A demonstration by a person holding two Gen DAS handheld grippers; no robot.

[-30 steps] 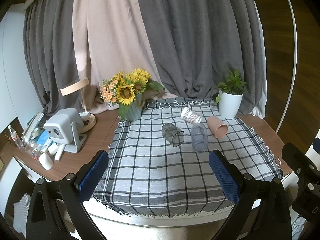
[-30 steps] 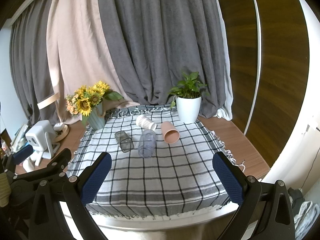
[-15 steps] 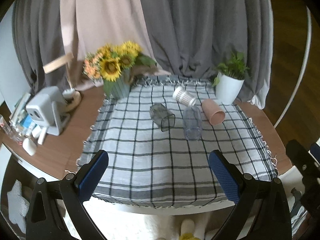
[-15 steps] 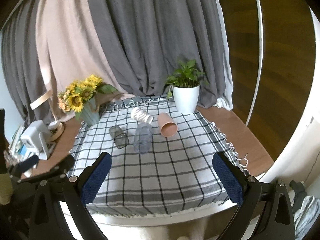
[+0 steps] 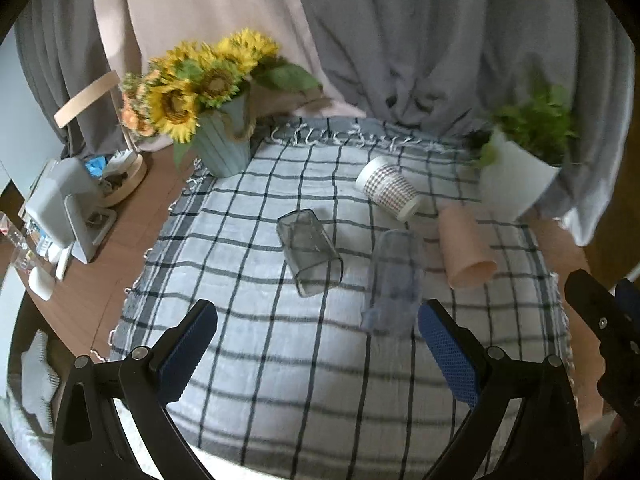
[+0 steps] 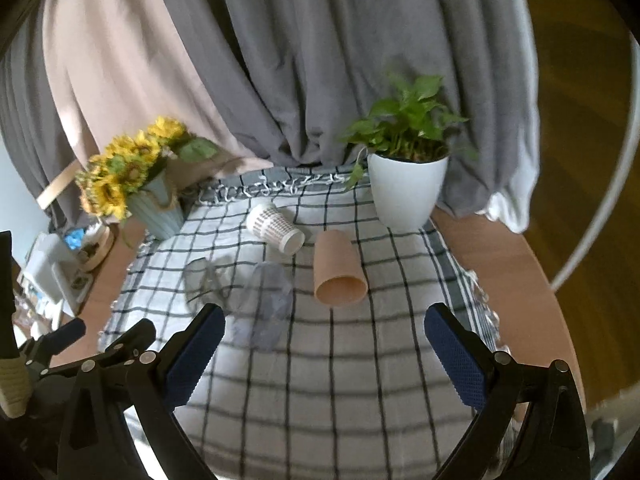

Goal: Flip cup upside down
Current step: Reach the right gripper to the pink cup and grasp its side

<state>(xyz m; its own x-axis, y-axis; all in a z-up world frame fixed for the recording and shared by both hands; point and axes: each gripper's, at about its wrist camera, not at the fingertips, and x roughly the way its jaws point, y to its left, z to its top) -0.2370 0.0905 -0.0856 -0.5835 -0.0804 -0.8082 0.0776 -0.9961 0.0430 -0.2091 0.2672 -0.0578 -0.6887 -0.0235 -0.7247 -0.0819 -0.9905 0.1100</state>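
Several cups lie on their sides on the checked cloth (image 5: 280,360): a dark clear square cup (image 5: 310,252), a bluish clear cup (image 5: 394,280), a pink cup (image 5: 466,246) and a white patterned paper cup (image 5: 390,188). In the right wrist view they show as the square cup (image 6: 202,280), the clear cup (image 6: 266,300), the pink cup (image 6: 338,268) and the paper cup (image 6: 276,228). My left gripper (image 5: 316,344) is open and empty, just short of the square and clear cups. My right gripper (image 6: 324,348) is open and empty, in front of the pink cup.
A sunflower vase (image 5: 224,148) stands at the cloth's back left, a white plant pot (image 6: 404,188) at the back right. A grey device (image 5: 60,208), a lamp base and small items sit on the wooden table left of the cloth. Curtains hang behind.
Both grippers have moved forward and lower over the table; the cups appear larger and closer. Both stay open. The cups have not moved.
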